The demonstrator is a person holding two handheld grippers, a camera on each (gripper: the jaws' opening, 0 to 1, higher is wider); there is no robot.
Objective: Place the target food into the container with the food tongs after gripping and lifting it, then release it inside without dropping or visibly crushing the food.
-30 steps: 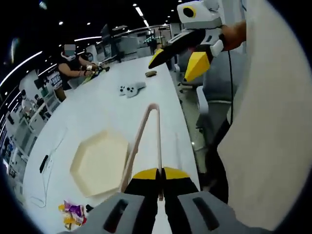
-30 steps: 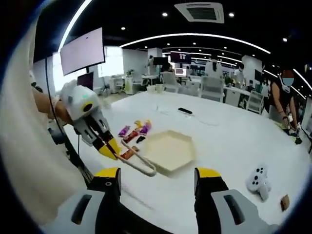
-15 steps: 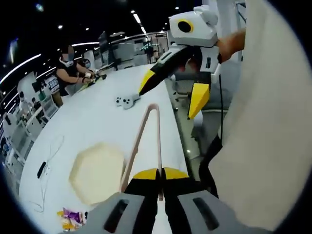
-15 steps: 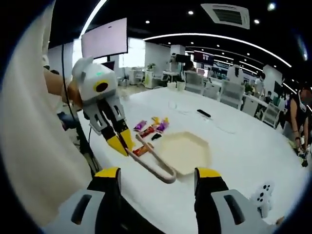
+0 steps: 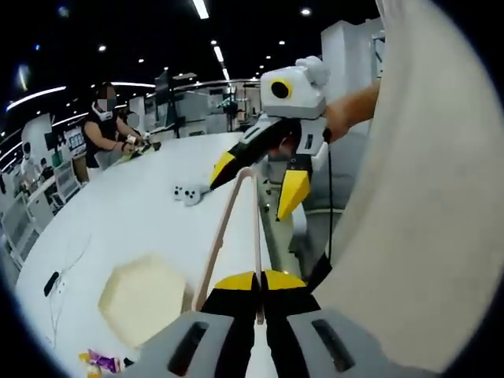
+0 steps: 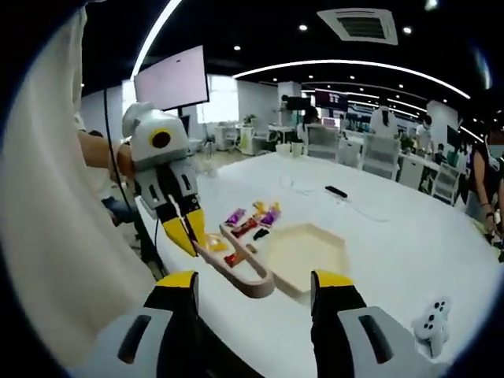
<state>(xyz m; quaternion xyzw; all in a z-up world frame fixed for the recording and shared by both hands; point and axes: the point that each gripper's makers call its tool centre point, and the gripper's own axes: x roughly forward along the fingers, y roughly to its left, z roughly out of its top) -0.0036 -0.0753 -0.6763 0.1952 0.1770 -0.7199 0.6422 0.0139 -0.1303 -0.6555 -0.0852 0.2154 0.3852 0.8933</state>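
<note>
The left hand-held gripper [image 5: 257, 285] is seen with its yellow-tipped jaws pressed together on the handle end of the food tongs [image 5: 235, 228], whose two pale arms run forward and meet at a rounded tip. In the right gripper view the same left hand-held gripper [image 6: 189, 233] is seen from outside, the tongs [image 6: 239, 270] projecting from it over the table [image 6: 394, 236] edge. The right hand-held gripper [image 6: 254, 285] is held with its jaws wide apart and empty; in the left gripper view it [image 5: 252, 183] hangs just beyond the tong tip.

The hexagonal container [image 5: 143, 298] lies on the table to the left of the tongs and appears empty. The wrapped foods [image 6: 253, 223] lie just beside the container [image 6: 303, 253], beyond the tongs and apart from them; a few wrappers [image 5: 101, 362] are also visible near the lower edge of the left gripper view.

Compared with one second earlier, the right hand-held gripper is seen lower and nearer the tong tip. A game controller [image 6: 431, 316] and a seated person [image 5: 106, 130] are visible farther along the table.
</note>
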